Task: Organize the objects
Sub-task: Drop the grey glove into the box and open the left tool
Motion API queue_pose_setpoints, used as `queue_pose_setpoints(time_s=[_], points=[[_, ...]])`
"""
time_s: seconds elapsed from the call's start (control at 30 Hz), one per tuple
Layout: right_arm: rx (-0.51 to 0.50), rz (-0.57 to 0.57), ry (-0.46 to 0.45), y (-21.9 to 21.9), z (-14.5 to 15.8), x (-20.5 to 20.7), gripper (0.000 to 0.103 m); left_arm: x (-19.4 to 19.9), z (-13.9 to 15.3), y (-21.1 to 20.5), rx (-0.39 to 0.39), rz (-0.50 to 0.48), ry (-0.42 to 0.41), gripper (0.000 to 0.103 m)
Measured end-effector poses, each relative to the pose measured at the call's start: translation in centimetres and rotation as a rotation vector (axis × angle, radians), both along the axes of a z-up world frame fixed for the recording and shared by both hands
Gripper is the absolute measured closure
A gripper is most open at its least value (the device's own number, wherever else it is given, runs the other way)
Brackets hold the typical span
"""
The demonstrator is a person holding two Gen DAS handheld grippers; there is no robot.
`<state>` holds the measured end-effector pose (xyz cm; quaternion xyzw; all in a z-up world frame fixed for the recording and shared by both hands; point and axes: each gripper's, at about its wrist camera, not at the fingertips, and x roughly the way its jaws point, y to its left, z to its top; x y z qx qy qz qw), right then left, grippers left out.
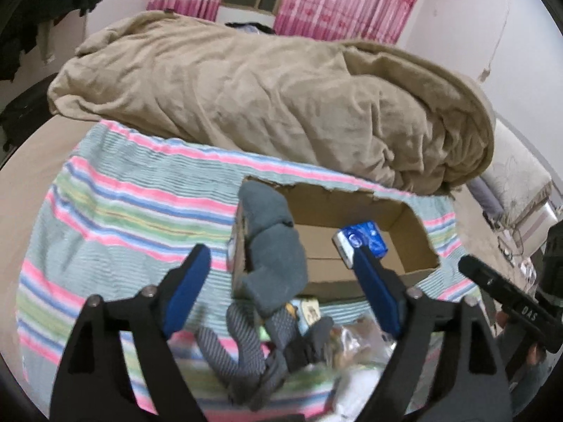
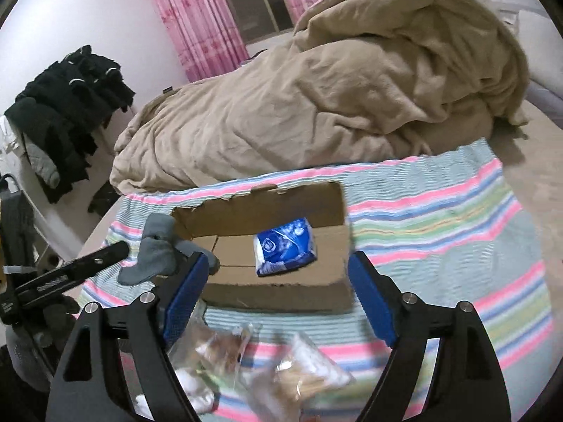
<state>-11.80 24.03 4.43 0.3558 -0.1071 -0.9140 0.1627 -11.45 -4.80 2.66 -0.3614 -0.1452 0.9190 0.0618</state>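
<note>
An open cardboard box (image 1: 362,211) (image 2: 281,288) lies on the striped cloth. A blue tissue pack (image 1: 362,239) (image 2: 285,246) lies inside it. A grey sock (image 1: 274,246) (image 2: 155,253) hangs over the box's left wall. My left gripper (image 1: 281,256) is open and empty, just before the box, with the sock between its fingers. Patterned grey socks (image 1: 242,344) lie below it. My right gripper (image 2: 278,263) is open and empty in front of the box, above clear snack bags (image 2: 225,348).
A crumpled tan blanket (image 1: 264,95) (image 2: 316,98) fills the bed behind the box. The striped cloth (image 1: 123,218) (image 2: 440,218) covers the near bed. Dark clothes (image 2: 59,119) hang at the left wall. Pink curtains (image 1: 337,0) are behind.
</note>
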Motion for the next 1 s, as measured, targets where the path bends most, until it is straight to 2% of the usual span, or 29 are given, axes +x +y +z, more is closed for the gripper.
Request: queue_pose_setpoints(time_s=[0.2, 0.33, 0.53, 0.67, 0.77, 0.87, 0.93, 1.0], points=[[-0.006, -0.007, -0.02, 0.5, 0.7, 2.9, 0.019, 3.9, 1.2, -0.6, -0.002, -0.004, 0.03, 0.017], [-0.005, -0.004, -0.031, 0.5, 0.6, 4.2, 0.019, 4.2, 1.7, -0.5, -0.085, 0.012, 0.076, 0.017], [-0.008, -0.009, -0.051, 0.5, 0.0, 5.2, 0.019, 0.6, 0.3, -1.5, -0.121, 0.056, 0.057, 0.017], [-0.001, -0.01, -0.09, 0.4, -1.4, 4.7, 0.019, -3.6, -2.8, -1.8, -0.143, 0.05, -0.035, 0.017], [-0.002, -0.006, -0.107, 0.3, -2.2, 4.2, 0.019, -6.0, -4.9, -2.1, -0.113, 0.031, -0.102, 0.017], [0.006, -0.01, -0.12, 0.4, -2.9, 3.6, 0.019, -8.4, -7.0, -1.9, -0.15, 0.028, -0.152, 0.017], [0.004, -0.013, -0.135, 0.5, -3.4, 3.1, 0.019, -9.2, -8.0, -1.9, -0.139, 0.023, -0.175, 0.016], [0.009, -0.013, -0.141, 0.4, -3.7, 3.0, 0.019, -8.7, -7.4, -2.1, -0.116, 0.028, -0.159, 0.016]])
